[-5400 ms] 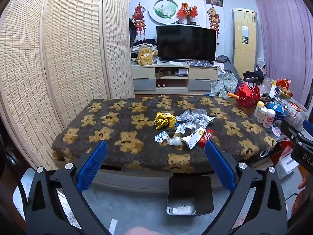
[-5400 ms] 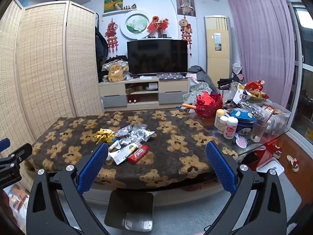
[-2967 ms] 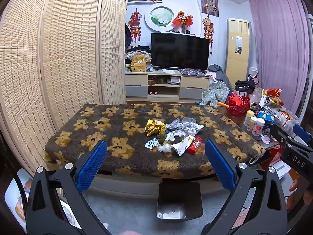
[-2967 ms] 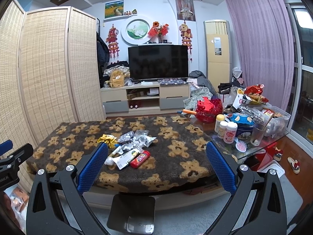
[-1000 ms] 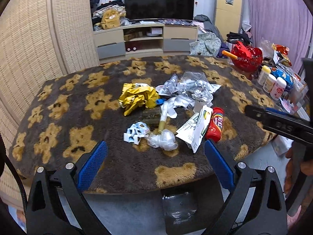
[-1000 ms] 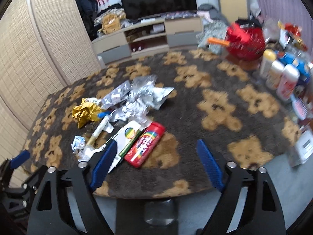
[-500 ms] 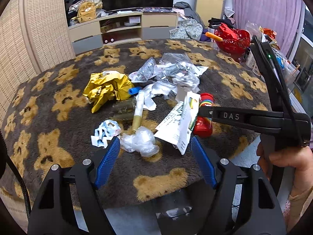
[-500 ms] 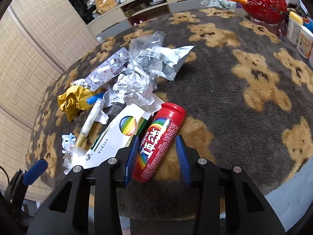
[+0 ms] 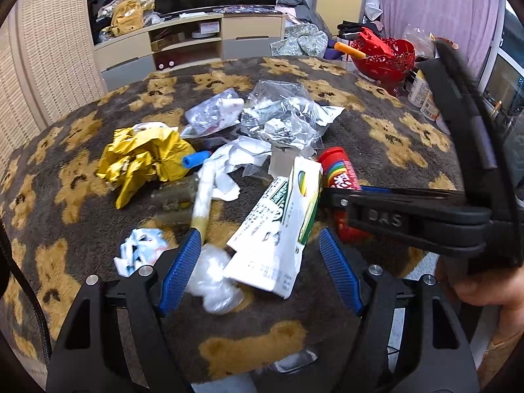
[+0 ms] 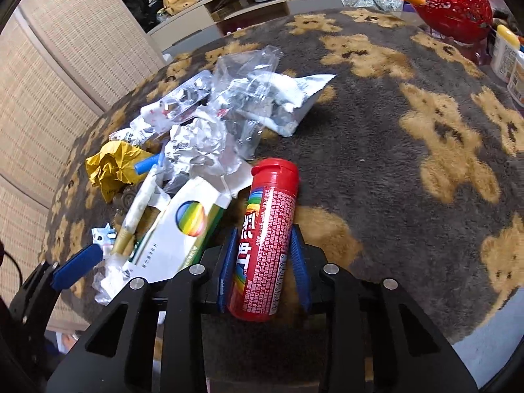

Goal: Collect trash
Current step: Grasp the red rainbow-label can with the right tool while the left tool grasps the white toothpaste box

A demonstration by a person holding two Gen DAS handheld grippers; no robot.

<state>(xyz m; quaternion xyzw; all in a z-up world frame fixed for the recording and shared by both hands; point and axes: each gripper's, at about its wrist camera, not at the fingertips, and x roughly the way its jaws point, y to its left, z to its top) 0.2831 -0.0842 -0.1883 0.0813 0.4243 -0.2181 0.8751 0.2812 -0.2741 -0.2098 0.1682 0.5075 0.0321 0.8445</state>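
Note:
A pile of trash lies on the bear-patterned table. My right gripper (image 10: 263,265) has its blue pads on both sides of a red candy tube (image 10: 267,239), closed against it; the tube still lies on the cloth. In the left wrist view the right gripper (image 9: 330,193) reaches in over the red tube (image 9: 339,172). My left gripper (image 9: 258,271) is open around a white and green carton (image 9: 278,226) and a clear plastic wad (image 9: 213,281). A yellow crumpled wrapper (image 9: 144,160) and silver foil bags (image 9: 281,121) lie beyond.
A red basket (image 9: 383,55) and bottles (image 10: 506,52) stand at the table's right side. A small white and blue wrapper (image 9: 137,252) lies left of my left finger. A dark bin (image 9: 288,363) sits on the floor below the table edge.
Both grippers came down from above to the table edge. The right jaws narrowed onto the red tube. The left jaws narrowed a little around the carton.

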